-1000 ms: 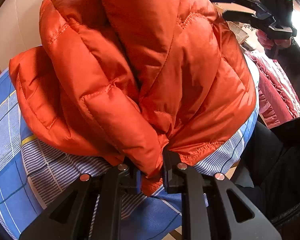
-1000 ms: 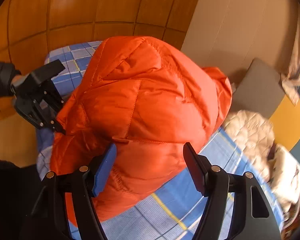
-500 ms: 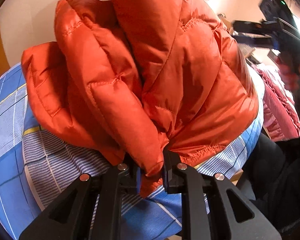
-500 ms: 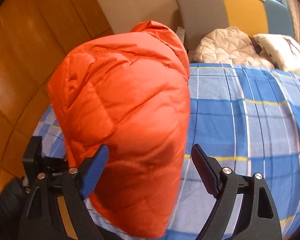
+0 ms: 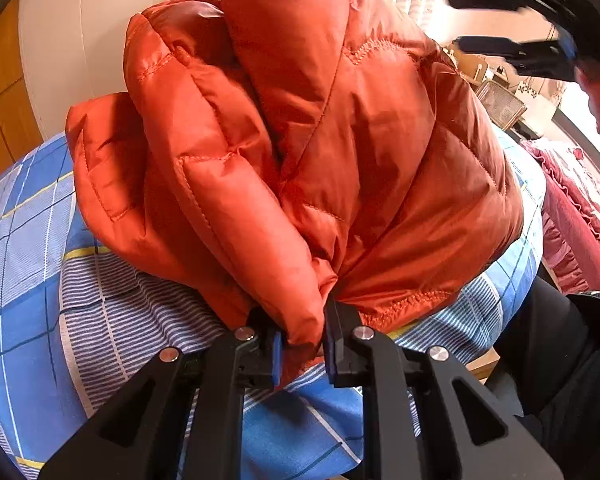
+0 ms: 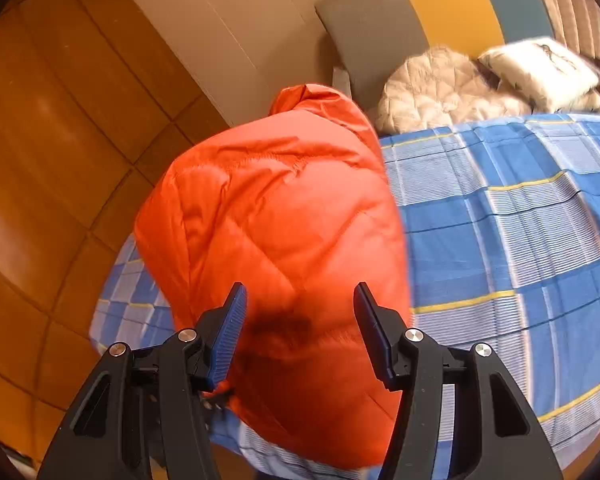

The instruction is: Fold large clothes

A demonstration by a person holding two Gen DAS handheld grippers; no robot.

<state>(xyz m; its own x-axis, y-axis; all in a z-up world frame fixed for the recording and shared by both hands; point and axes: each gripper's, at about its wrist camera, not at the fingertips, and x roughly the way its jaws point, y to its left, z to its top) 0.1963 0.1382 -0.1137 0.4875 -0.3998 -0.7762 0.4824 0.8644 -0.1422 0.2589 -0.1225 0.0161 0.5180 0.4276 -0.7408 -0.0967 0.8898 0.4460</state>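
A bulky orange quilted jacket (image 5: 320, 140) lies heaped on the blue plaid bed sheet (image 5: 28, 240). My left gripper (image 5: 302, 344) is shut on a puffy fold at the jacket's near edge, orange cloth bulging out between the pads. In the right wrist view the jacket (image 6: 276, 220) rises as a rounded mound at the bed's corner. My right gripper (image 6: 300, 320) hovers over its near side. Its jaws are closing, with the orange cloth below and between them, and the pads do not press on it. In the left wrist view the right gripper (image 5: 456, 20) shows blurred at top right.
A beige quilted garment (image 6: 440, 88) and a white pillow (image 6: 540, 68) lie by the grey, yellow and blue headboard (image 6: 380, 20). Wooden panels (image 6: 60, 120) stand left of the bed. Pink ruffled bedding (image 5: 580, 216) and a person's dark trousers (image 5: 560, 360) are at the right.
The right gripper has rolled, so the bed now lies to its right, and its jaws have narrowed. The left gripper has kept its grip and shifted along with the jacket.
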